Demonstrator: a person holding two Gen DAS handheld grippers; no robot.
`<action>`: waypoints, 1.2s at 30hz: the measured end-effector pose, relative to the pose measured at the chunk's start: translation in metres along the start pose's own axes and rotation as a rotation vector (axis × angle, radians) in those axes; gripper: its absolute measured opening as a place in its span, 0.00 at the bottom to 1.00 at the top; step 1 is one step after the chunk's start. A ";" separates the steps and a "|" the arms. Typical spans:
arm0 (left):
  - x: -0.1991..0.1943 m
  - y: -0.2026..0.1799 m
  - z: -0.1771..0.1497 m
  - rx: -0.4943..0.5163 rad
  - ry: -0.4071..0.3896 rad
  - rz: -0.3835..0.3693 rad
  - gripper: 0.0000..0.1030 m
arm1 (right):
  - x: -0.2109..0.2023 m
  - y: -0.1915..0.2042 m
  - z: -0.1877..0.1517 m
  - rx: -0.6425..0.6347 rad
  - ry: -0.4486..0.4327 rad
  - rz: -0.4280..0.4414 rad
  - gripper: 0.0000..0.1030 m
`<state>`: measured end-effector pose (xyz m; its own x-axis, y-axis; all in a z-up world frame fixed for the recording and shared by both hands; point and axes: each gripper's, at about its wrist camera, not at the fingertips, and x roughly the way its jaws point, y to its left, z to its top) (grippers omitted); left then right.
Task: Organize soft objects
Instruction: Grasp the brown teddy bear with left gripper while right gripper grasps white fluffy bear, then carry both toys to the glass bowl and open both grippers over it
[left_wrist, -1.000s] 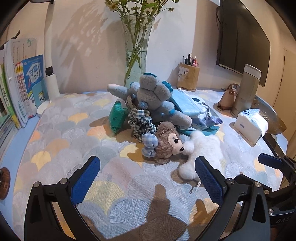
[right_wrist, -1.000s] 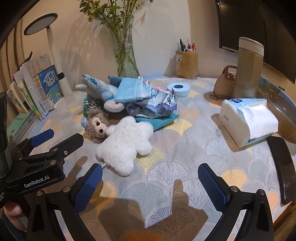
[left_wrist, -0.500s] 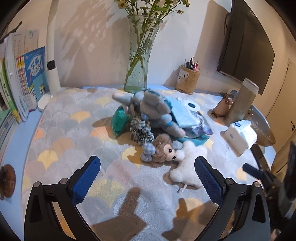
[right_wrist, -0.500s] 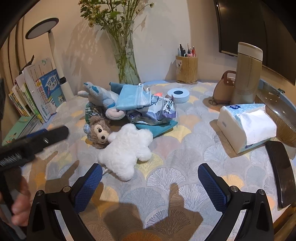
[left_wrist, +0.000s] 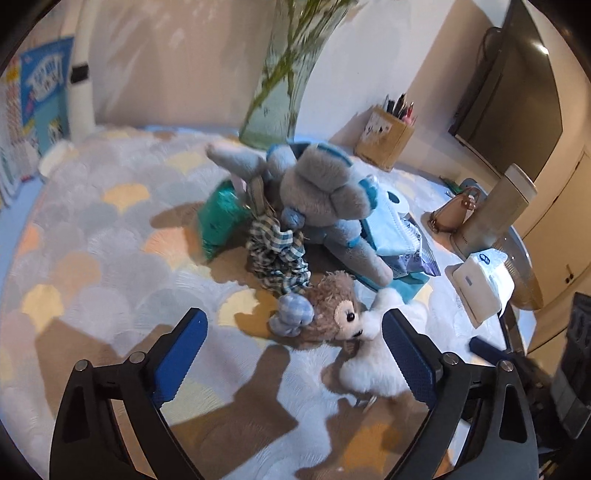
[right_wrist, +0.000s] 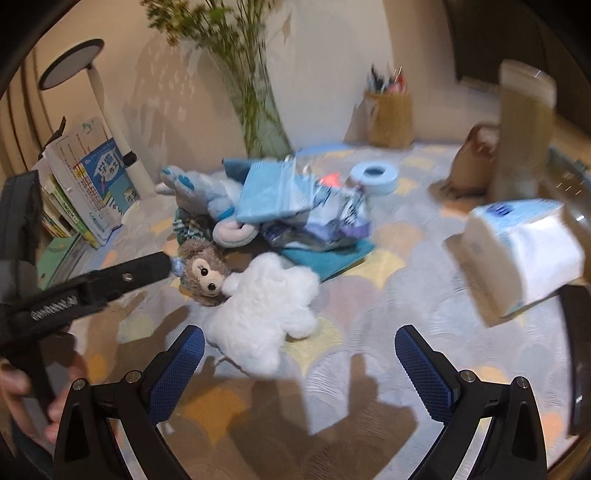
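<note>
- Left gripper (left_wrist: 293, 350): fingers wide but closing, nothing pressed between them; brown bear (left_wrist: 332, 314) just ahead, inside the gap.
- Right gripper (right_wrist: 299, 363): fingers spread and released, empty; white plush (right_wrist: 264, 314) just ahead, nearer the left-hand finger.
- Bear head touching white plush, both lying flat on the table (left_wrist: 92, 258).
- Behind the bear: checked scrunchie (left_wrist: 279, 254), grey-blue rabbit (left_wrist: 325, 199) on top of the pile, green pouch (left_wrist: 218, 221) beside it, blue packets (right_wrist: 291, 195) to the far side.
- Further out: tissue pack (right_wrist: 524, 247), tape roll (right_wrist: 375, 177), vase (left_wrist: 280, 92), pen pot (right_wrist: 389, 118), books (right_wrist: 92, 177).
- Handling, as a judgement: plush light, squashy, not fragile; likely to sag and slip from a shallow pinch. Best taken across the thick middle of the head or body, not an ear or limb.
</note>
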<state>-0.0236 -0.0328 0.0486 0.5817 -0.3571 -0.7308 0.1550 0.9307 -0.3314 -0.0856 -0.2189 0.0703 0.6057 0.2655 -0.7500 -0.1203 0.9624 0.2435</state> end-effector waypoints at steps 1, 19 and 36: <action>0.007 -0.001 0.002 -0.004 0.011 -0.009 0.92 | 0.008 0.000 0.001 0.010 0.028 0.012 1.00; 0.016 -0.001 0.000 -0.015 0.034 -0.096 0.40 | 0.059 0.035 0.016 -0.031 0.116 0.051 0.56; -0.052 -0.062 -0.012 0.146 -0.075 -0.166 0.38 | -0.033 -0.011 0.016 0.018 -0.097 0.015 0.55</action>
<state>-0.0734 -0.0731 0.1004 0.5950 -0.5047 -0.6254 0.3643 0.8631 -0.3499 -0.0919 -0.2390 0.1026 0.6772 0.2724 -0.6835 -0.1167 0.9569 0.2658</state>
